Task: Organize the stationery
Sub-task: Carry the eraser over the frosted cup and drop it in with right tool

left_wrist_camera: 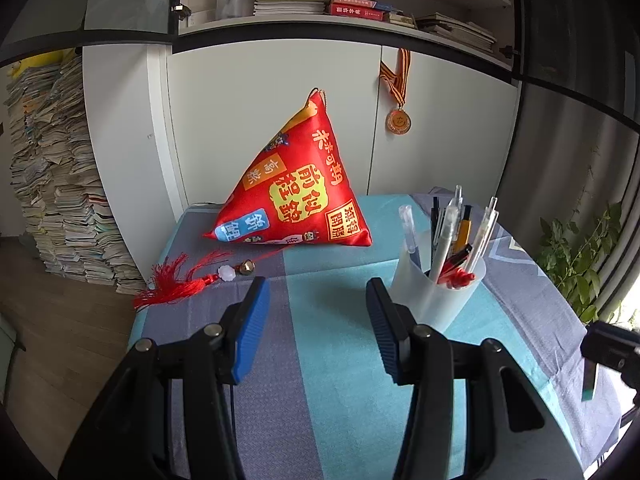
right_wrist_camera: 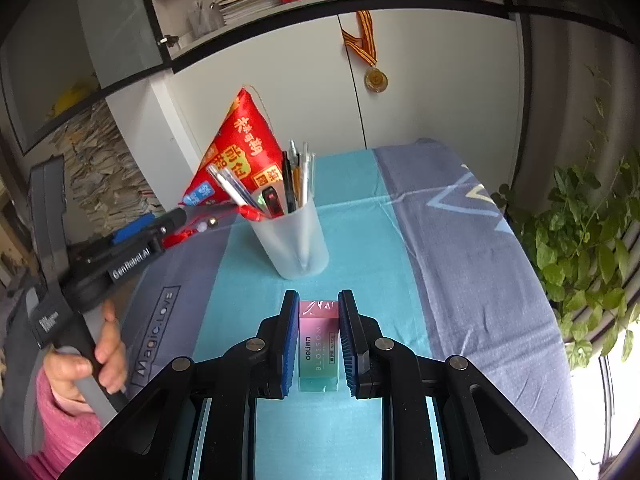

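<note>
A table under a teal and grey-blue striped cloth (right_wrist_camera: 360, 216) stands before white cabinet doors (left_wrist_camera: 272, 120) with a hanging medal (right_wrist_camera: 376, 79), bookshelves above, paper stacks at nine o'clock and a leafy plant (right_wrist_camera: 584, 248) at three. The right gripper (right_wrist_camera: 319, 332) is clamped on a pink-to-teal gradient eraser (right_wrist_camera: 319, 344) in a printed sleeve, its long axis pointing to twelve o'clock toward the frosted translucent pen cup (right_wrist_camera: 294, 236) just beyond. The left gripper (left_wrist_camera: 318, 320) stands apart and empty, the cup at its two o'clock beside a red printed pyramid pouch (left_wrist_camera: 296, 188).
</note>
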A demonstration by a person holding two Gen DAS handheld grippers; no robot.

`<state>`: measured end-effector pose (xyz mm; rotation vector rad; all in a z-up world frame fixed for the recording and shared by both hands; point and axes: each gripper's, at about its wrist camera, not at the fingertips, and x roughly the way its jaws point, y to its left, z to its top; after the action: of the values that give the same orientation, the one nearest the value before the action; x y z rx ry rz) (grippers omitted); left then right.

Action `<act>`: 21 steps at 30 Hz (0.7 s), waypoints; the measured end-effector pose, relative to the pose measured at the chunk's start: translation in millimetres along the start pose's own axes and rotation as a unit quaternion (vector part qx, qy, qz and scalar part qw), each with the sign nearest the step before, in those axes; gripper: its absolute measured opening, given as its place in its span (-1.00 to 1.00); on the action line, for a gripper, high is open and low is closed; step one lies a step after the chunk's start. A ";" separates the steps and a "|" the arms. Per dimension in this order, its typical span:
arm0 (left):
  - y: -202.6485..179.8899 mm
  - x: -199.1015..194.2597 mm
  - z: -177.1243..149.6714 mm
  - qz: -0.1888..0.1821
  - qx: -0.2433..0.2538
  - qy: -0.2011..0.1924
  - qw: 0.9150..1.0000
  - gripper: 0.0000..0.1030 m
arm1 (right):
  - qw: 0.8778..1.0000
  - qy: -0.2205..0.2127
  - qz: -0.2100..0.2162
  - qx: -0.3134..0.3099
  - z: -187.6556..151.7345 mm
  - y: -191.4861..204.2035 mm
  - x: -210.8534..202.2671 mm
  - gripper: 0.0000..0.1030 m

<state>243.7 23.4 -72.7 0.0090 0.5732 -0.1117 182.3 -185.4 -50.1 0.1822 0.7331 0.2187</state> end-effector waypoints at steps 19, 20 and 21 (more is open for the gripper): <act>1.3 16.4 -17.6 -0.019 -0.021 0.046 0.999 -0.05 | 0.999 -0.042 -0.009 0.025 86.1 33.0 72.9 -0.59; 4.1 16.6 -17.0 -0.028 -0.030 0.051 0.998 -0.05 | 0.999 -0.041 -0.011 0.026 85.8 33.0 76.2 -0.59; 5.8 16.5 -16.2 -0.033 -0.037 0.053 0.997 -0.05 | 0.999 -0.041 -0.015 0.027 84.8 32.8 79.6 -0.59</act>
<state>249.3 28.1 -95.4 -0.0757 0.6832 -0.1550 293.0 -140.6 -31.4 0.2305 0.6609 0.1626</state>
